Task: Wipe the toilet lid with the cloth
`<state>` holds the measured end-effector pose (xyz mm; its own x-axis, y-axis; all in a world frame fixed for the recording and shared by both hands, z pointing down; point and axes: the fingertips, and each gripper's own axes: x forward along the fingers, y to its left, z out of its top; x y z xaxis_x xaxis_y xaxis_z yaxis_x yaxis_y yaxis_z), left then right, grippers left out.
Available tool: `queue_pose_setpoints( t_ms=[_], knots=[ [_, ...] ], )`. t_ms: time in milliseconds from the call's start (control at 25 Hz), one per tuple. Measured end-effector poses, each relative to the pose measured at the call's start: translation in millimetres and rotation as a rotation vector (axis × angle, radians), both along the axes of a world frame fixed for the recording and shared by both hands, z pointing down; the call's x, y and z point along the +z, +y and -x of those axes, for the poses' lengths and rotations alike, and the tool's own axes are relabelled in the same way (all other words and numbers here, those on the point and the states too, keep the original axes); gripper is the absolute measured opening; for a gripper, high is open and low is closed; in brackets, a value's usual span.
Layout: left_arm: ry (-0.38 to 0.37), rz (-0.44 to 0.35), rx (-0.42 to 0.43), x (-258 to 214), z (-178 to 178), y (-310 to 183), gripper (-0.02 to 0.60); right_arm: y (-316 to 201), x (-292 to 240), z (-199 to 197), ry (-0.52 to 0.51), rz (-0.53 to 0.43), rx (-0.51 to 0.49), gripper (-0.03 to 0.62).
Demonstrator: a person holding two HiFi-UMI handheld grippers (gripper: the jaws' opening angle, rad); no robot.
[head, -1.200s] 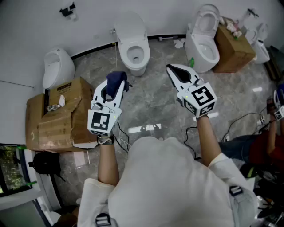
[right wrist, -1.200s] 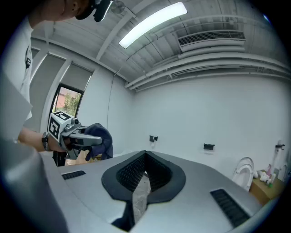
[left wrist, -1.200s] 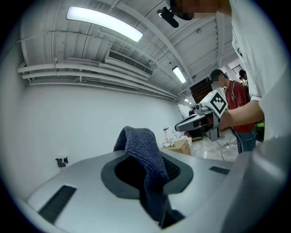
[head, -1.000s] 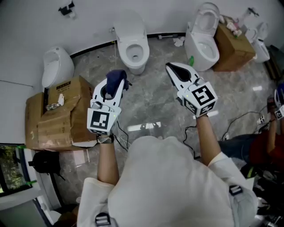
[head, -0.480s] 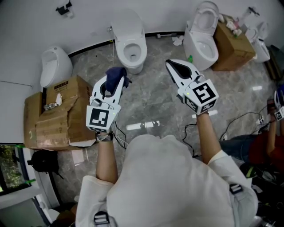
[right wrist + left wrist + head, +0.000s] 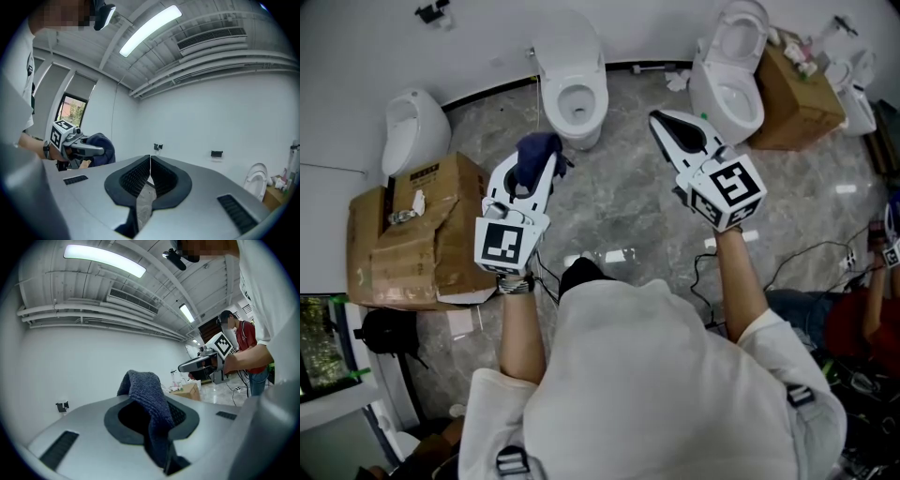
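Grey marble floor (image 6: 619, 216) fills mid-frame, and the white toilet (image 6: 574, 103) stands at upper centre with its toilet lid (image 6: 567, 42) raised. The left gripper (image 6: 531, 167) has its fingers clamped on the dark blue cloth (image 6: 538, 148), well apart from the lid. The right gripper (image 6: 664, 124) has its fingers together, empty. Wiping seems not yet begun; the approach and every stroke remain.

White wall (image 6: 356, 47), grey floor (image 6: 619, 206), likely marble; cardboard boxes (image 6: 403, 244); strip light (image 6: 103, 258).

The person wears a white short-sleeved shirt (image 6: 666, 375); white left gripper (image 6: 542, 155) and right gripper (image 6: 660, 121) bear square-marker cubes (image 6: 503, 246).
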<state>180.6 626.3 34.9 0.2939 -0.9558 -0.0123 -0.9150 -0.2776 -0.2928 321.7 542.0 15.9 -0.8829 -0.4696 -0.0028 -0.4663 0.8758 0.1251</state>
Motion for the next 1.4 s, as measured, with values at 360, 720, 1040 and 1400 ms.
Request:
queue_pose_setpoints(
  t_ms=[360,720,1040,1400],
  knots=[
    [0.007,0.003,-0.001,14.5,37.9,-57.1,0.069,-58.6,13.0,30.3,-0.002,0.008,0.003,0.028],
    [0.014,0.007,0.020,13.5,120.2,-169.9,0.067,-165.1,12.7,103.4,-0.016,0.009,0.043,0.028],
    [0.025,0.036,0.048,15.2,188.3,-269.4,0.067,-258.7,10.0,169.9,-0.013,0.029,0.053,0.028],
    [0.037,0.058,0.103,20.7,252.3,-362.0,0.069,-338.3,14.3,235.8,-0.017,0.061,0.085,0.028]
  ],
)
